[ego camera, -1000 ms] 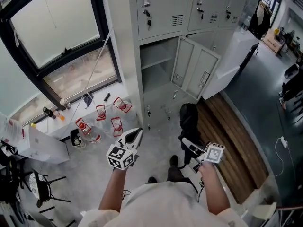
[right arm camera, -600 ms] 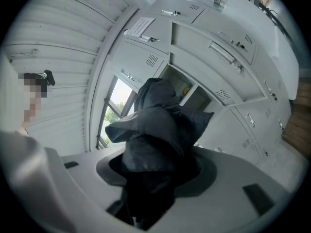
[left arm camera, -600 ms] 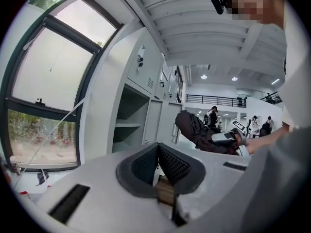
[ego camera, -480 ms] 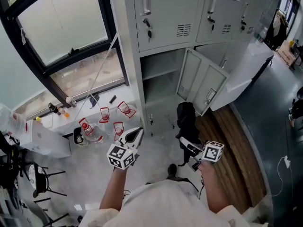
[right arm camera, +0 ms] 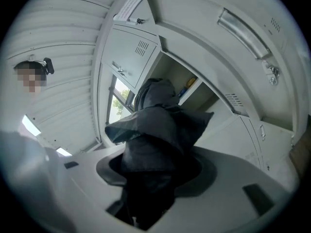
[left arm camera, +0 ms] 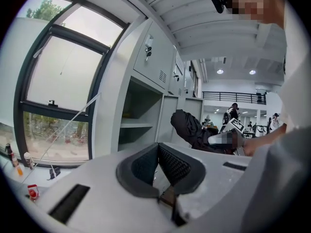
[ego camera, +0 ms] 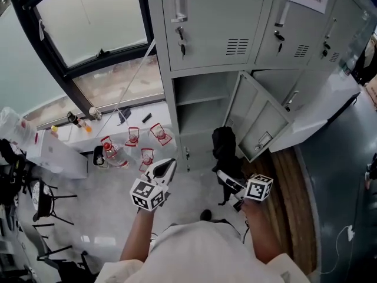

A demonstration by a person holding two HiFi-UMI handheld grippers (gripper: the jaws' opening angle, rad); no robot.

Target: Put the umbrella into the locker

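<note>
A black folded umbrella (ego camera: 224, 150) stands up from my right gripper (ego camera: 227, 181), whose jaws are shut on its lower part. In the right gripper view the umbrella (right arm camera: 155, 130) fills the space between the jaws of the right gripper (right arm camera: 150, 176) and points at the open locker compartment (right arm camera: 188, 85). That compartment (ego camera: 203, 108) is grey, has one shelf, and its door (ego camera: 259, 122) swings out to the right. My left gripper (ego camera: 163, 171) hovers left of the umbrella, shut and holding nothing. The left gripper view shows the left gripper (left arm camera: 158, 147), the compartment (left arm camera: 138, 115) and the umbrella (left arm camera: 190, 130).
Shut locker doors (ego camera: 212, 16) run above and to the right. Red-marked cups and a bottle (ego camera: 132, 140) stand on the floor under the window (ego camera: 88, 22). A white box (ego camera: 56, 157) and a chair (ego camera: 42, 200) are at the left. Wooden flooring (ego camera: 288, 181) lies at the right.
Both grippers have moved toward the lockers. The umbrella has shifted left, nearer the open compartment. Both grips are unchanged.
</note>
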